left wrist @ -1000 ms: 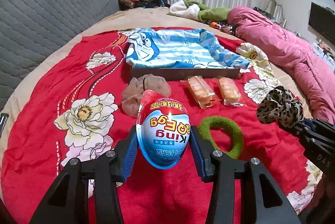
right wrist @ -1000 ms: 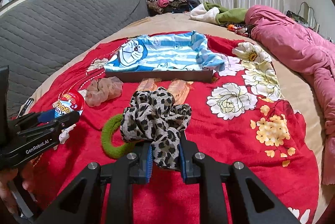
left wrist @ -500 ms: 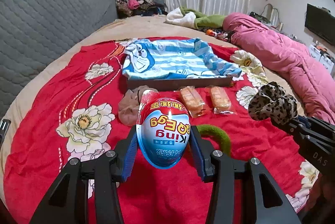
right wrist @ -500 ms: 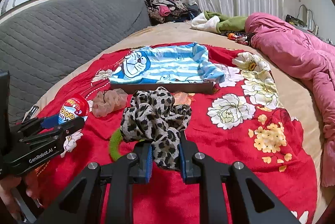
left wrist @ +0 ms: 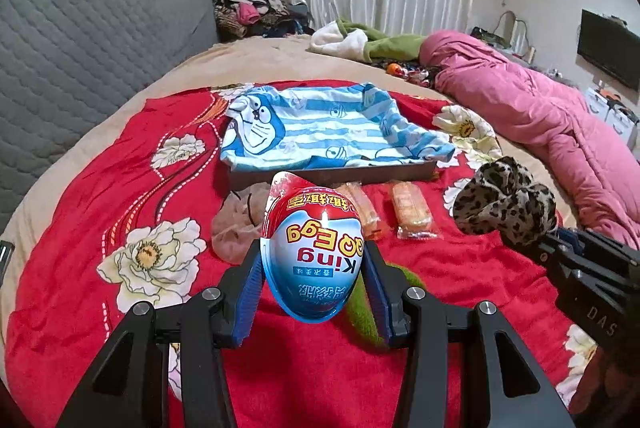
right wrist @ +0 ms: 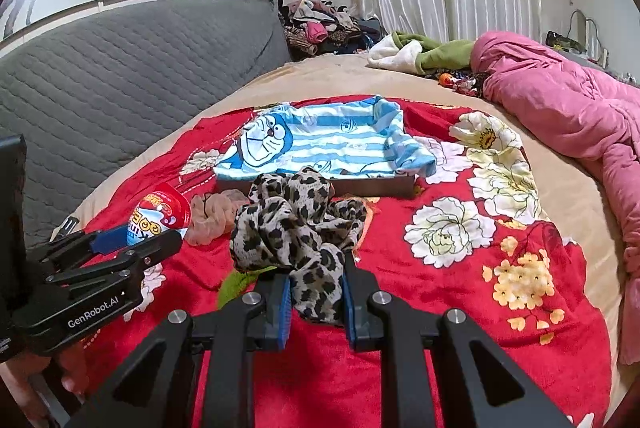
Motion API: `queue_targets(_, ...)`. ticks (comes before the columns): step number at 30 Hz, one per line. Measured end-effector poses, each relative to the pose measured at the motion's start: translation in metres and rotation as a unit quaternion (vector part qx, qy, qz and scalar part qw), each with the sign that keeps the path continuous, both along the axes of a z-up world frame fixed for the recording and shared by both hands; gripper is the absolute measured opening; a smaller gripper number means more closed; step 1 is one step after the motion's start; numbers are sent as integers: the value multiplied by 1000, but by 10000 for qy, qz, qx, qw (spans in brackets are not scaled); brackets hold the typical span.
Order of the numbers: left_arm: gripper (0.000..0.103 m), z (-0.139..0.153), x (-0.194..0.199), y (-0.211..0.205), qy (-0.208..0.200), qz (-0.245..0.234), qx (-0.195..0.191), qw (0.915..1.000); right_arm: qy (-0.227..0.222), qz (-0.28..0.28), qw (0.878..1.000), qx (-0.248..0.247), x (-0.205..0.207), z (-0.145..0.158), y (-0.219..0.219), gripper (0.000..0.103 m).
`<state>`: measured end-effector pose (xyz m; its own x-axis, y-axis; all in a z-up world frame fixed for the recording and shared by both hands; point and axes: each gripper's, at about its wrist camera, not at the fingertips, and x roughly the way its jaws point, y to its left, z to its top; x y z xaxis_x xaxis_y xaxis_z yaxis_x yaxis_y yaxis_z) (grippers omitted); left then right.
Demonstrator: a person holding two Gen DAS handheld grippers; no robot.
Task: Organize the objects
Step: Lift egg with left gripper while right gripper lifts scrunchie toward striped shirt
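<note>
The left gripper pinches an egg between its blue pads, above the red blanket. The right gripper is pressed on a leopard scrunchie, also lifted. A box lined with a striped cloth sits near the blanket's far edge. Before its front wall lie a beige scrunchie and two snack packs; a green ring lies nearer. The blanket's right side, beside the pink quilt, is open.

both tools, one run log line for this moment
left tool: shut on toy egg | right tool: shut on leopard scrunchie | both held above red blanket
</note>
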<state>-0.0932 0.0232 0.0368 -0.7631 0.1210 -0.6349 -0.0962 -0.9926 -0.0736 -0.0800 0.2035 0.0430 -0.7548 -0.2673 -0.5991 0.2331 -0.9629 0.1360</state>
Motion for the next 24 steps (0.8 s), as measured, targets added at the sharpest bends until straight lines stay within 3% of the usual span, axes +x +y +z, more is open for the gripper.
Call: queue_targets(24, 49, 25, -57, 5, 127, -2, -45, 9999, 205, 136, 9997, -71, -43, 24, -16, 20)
